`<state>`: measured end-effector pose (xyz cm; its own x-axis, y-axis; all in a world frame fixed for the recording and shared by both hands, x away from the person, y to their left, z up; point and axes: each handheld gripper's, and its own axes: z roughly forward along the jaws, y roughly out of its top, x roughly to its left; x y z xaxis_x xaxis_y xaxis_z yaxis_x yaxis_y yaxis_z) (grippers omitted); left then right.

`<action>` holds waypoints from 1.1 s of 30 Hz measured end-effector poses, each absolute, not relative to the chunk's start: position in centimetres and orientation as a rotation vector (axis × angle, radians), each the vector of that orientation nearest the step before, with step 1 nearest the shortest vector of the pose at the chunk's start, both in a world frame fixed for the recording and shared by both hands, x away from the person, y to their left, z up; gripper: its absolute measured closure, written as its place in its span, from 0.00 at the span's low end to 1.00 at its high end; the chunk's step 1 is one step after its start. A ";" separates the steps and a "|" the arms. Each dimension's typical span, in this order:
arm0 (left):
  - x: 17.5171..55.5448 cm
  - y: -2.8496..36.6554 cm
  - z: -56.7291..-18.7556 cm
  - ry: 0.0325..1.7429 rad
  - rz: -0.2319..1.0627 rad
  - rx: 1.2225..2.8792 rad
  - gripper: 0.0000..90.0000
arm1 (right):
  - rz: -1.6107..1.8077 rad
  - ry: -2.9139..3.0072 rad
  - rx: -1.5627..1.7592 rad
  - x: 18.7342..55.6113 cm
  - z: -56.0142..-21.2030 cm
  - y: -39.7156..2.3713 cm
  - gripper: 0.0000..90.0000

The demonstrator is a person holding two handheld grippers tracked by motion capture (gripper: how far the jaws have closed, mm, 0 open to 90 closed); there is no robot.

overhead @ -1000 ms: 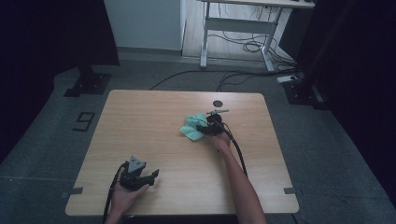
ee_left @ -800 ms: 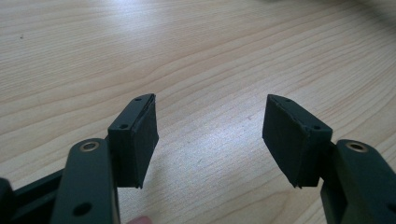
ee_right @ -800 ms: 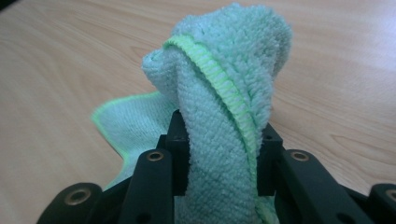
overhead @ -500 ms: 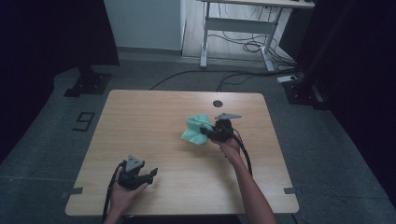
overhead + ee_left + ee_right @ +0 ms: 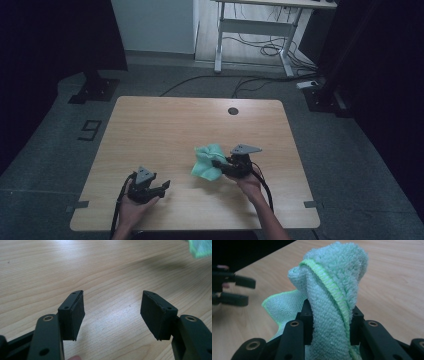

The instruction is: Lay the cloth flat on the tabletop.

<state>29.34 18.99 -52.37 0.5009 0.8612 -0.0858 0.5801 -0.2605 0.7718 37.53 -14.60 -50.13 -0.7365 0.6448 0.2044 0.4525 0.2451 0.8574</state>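
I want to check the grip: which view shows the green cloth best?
The right gripper view: the cloth stands bunched between the right gripper's pads. The high view shows it small; the left gripper view shows a blurred corner.

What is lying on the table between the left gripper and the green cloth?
Nothing: in the high view, only bare wooden table separates the left gripper from the green cloth, which the right gripper holds.

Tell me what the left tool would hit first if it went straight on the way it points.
Likely nothing soon: the left tool, open, faces bare table. The cloth sits off to one side, probably just outside its line.
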 end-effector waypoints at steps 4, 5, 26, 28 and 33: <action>29.3 18.7 -52.4 1.176 0.456 1.975 0.40 | 1.481 2.337 1.037 36.2 -50.9 -14.6 0.74; 29.3 18.7 -52.5 1.175 0.456 1.977 0.40 | 1.457 2.346 1.039 35.7 -51.5 -14.5 0.74; 29.0 18.2 -52.3 1.168 0.462 1.980 0.40 | 1.383 2.355 1.138 35.0 -54.1 -12.6 0.41; 29.0 18.1 -52.3 1.162 0.459 1.982 0.40 | 1.399 2.342 1.118 34.5 -53.7 -12.9 0.36; 28.9 17.5 -52.4 1.151 0.443 1.988 0.41 | 1.457 2.293 1.096 33.4 -52.3 -14.4 0.29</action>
<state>28.88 17.51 -52.44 0.5290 0.8447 -0.0811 0.5725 -0.2847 0.7689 33.44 -14.37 -52.35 -0.7010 0.6837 0.2030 0.4743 0.2344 0.8486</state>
